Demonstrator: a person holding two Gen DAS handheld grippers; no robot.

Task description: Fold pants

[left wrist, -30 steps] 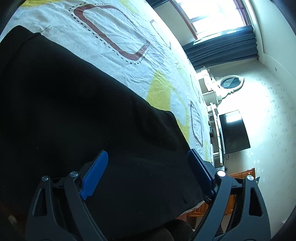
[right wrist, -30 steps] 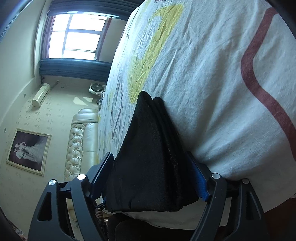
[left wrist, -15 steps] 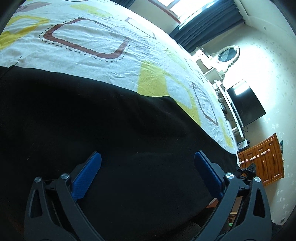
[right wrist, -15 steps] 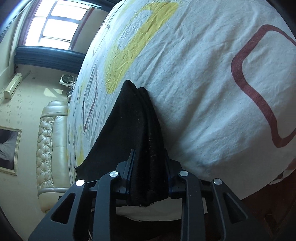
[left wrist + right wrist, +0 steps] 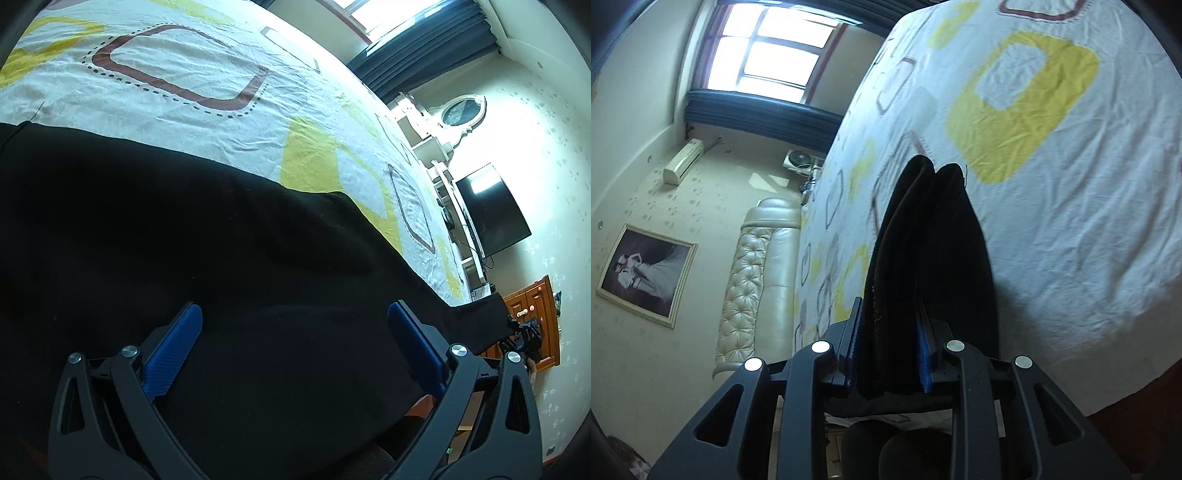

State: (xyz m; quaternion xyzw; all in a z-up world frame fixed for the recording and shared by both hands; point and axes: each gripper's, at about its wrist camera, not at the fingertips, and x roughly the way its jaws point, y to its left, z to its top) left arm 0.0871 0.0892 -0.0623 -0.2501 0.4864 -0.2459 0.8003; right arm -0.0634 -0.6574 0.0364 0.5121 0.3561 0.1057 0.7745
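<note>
Right gripper (image 5: 888,354) has clamped the pants (image 5: 923,258), their length running away across the bed (image 5: 1071,221).

One pair of black pants (image 5: 192,251), one patterned bedsheet (image 5: 207,70) under it. Two grippers: the left gripper (image 5: 291,341) and the right gripper (image 5: 888,349), two blue pads each. One television (image 5: 491,210), one oval mirror (image 5: 461,112), one wooden cabinet (image 5: 532,317). One window (image 5: 775,55), one air conditioner (image 5: 683,160), one framed picture (image 5: 646,275), one tufted headboard (image 5: 753,280)
</note>
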